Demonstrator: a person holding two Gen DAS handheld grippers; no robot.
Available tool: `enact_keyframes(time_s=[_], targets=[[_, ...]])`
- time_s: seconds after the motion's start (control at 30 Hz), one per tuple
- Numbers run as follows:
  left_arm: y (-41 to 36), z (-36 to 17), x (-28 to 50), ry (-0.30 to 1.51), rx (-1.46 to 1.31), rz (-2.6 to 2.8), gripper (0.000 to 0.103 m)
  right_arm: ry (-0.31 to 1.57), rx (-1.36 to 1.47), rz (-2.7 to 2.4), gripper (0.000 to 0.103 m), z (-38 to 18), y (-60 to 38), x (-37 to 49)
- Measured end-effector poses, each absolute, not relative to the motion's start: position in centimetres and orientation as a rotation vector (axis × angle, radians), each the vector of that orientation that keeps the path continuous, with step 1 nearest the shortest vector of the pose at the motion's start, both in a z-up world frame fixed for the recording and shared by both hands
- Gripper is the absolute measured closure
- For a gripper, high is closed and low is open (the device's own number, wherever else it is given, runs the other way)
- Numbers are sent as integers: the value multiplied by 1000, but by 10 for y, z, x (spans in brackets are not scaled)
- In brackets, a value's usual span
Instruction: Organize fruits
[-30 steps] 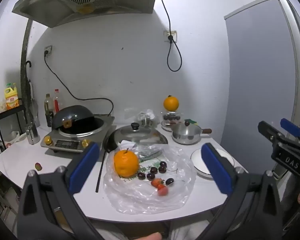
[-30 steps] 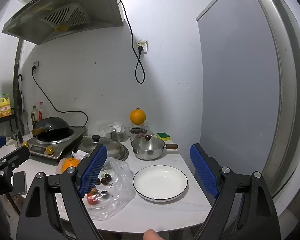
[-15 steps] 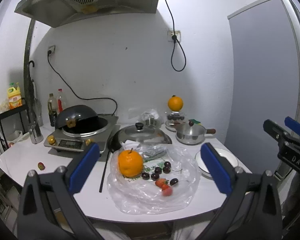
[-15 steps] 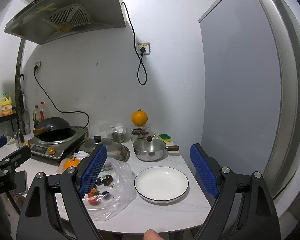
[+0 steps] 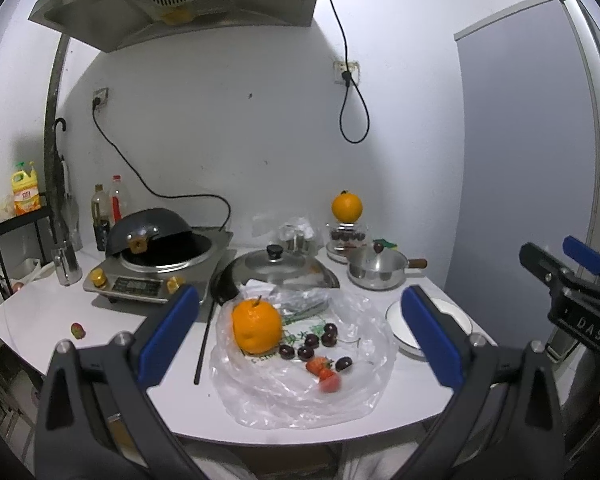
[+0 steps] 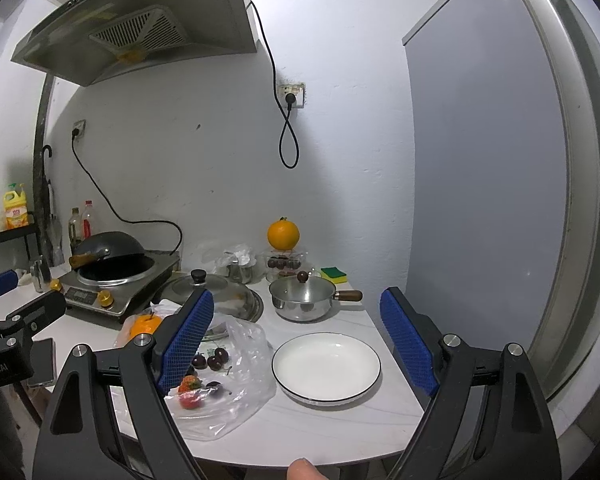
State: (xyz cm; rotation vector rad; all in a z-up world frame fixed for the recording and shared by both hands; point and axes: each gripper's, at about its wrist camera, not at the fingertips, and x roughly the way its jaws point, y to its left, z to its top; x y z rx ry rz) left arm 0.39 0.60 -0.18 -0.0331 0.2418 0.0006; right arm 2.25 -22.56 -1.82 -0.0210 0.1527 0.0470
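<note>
An orange [image 5: 257, 326] lies on a clear plastic bag [image 5: 300, 392] on the white counter, with several dark cherries [image 5: 306, 353] and red strawberries [image 5: 320, 366] beside it. The same bag [image 6: 236, 400], orange [image 6: 142, 326] and cherries [image 6: 216, 360] show in the right wrist view. An empty white plate [image 6: 326, 366] sits right of the bag; its rim [image 5: 396, 320] shows in the left wrist view. My left gripper [image 5: 296, 336] is open and empty, held back above the bag. My right gripper [image 6: 296, 340] is open and empty, in front of the plate.
A second orange [image 5: 346, 208] sits on a glass container at the back. A small steel pot [image 6: 304, 298], a lidded pan [image 5: 280, 266], an induction cooker with a black wok [image 5: 156, 240], bottles and a sponge [image 6: 334, 274] crowd the rear. A small fruit [image 5: 78, 330] lies left.
Both grippers have drawn back and risen slightly, so the counter looks a little lower and farther. Both stay open. Nothing on the counter has moved.
</note>
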Motion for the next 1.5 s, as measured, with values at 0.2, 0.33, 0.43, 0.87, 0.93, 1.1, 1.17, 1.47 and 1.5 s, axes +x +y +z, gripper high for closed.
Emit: enact_keyframes(time_s=[0.2,0.33,0.43,0.87,0.93,1.1,1.17,1.47,1.5], targets=[[5,-1,4,237,-25,12,1,156,-19,50,15,-19,-226,23],[7,-1,3,237,-26,9,1,157,-19,50,15,-19,-226,23],[6,-2,4,237,-25,10,1,158,-20,51,15,-20,-225,23],[4,-2,4,236,-27,9,1,167,-22,56,15,-25,-224,23],[4,-2,4,236,-27,9,1,167,-22,57,15,-25,-224,23],[4,-2,4,231,-29,5,1,170,-24,60,15,-24,-221,24],[4,-2,5,230,-32,3,1,173,-24,62,15,-25,-221,25],[3,-2,5,228,-35,3,1,178,-25,66,15,-25,-219,26],[4,-3,6,228,-35,2,1,179,-26,67,15,-25,-219,26]])
